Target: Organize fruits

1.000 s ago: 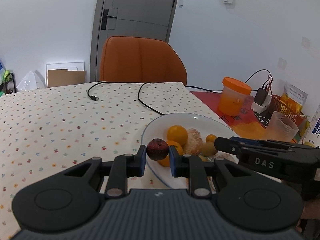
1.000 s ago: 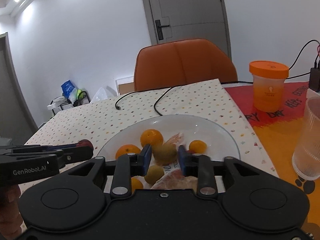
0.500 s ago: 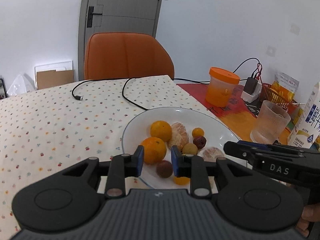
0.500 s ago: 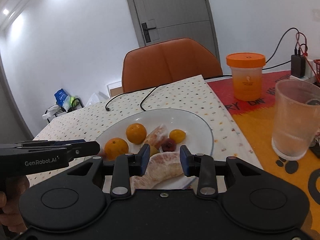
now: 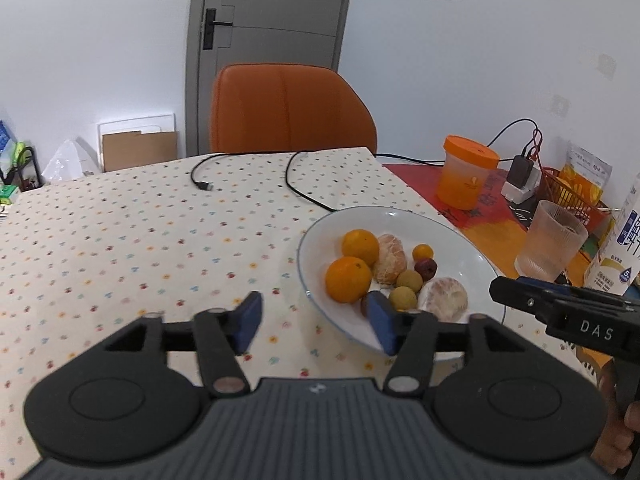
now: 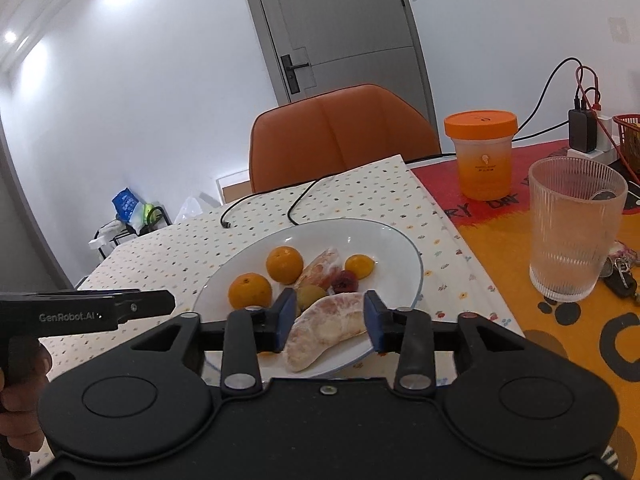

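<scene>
The left tongs (image 5: 314, 322) point down at a slant over the counter (image 5: 120, 248), spread wide after just opening, with nothing between the pads; the right pad overlaps the plate's (image 5: 460, 240) near rim. The right tongs (image 6: 326, 322) tilt down over the same plate, jaws just eased apart around a peeled pomelo segment (image 6: 320, 332) lying on the near rim; whether the pads touch it I cannot tell. Oranges (image 5: 348, 279), a dark plum (image 5: 426, 269) and small yellow fruits (image 5: 403, 298) sit on the plate near the counter's right edge. A ribbed glass (image 6: 574, 228) and orange-lidded jar (image 6: 482, 152) stand beyond; a black cable (image 5: 296, 184) trails toward the far edge.
</scene>
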Demonstrator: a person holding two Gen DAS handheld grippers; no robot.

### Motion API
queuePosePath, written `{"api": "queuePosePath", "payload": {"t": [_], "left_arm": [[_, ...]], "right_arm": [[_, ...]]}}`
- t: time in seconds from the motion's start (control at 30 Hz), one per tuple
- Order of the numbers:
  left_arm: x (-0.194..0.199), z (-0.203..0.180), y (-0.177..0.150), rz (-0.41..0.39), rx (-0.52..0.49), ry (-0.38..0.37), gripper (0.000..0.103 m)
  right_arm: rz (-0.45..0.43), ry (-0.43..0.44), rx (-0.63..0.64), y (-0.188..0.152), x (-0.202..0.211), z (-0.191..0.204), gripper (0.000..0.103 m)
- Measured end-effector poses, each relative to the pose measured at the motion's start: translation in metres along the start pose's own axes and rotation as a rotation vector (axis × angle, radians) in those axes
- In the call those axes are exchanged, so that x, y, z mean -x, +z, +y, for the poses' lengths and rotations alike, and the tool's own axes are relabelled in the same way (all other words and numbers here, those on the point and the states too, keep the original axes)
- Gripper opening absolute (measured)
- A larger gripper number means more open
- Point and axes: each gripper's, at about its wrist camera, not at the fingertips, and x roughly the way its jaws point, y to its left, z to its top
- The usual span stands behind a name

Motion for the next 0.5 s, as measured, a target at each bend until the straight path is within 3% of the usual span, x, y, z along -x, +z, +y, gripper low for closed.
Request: {"api": "queuePosePath", "payload": {"t": [0.07,0.2,0.27,0.5], "left_arm": [[0.008,0.004,-0.001,-0.008,0.001,0.020,0.072],[0.023,0.011,0.001,-0.017,0.006,0.054,0.076],[0.033,0.016,0.001,-0.024,0.015,0.076,0.084],[0.068,0.022,-0.004,-0.050,0.018,0.148,0.092]], "right_arm": [[-0.006,0.001,0.007,0.000,0.004,0.004,0.048],[-0.014,0.017,0.024,-0.002,0.014,0.014,0.057],[-0.017,0.021,0.027,-0.003,0.018,0.017,0.067],[-0.028,0.042,0.047,-0.006,0.037,0.031,0.081]]}}
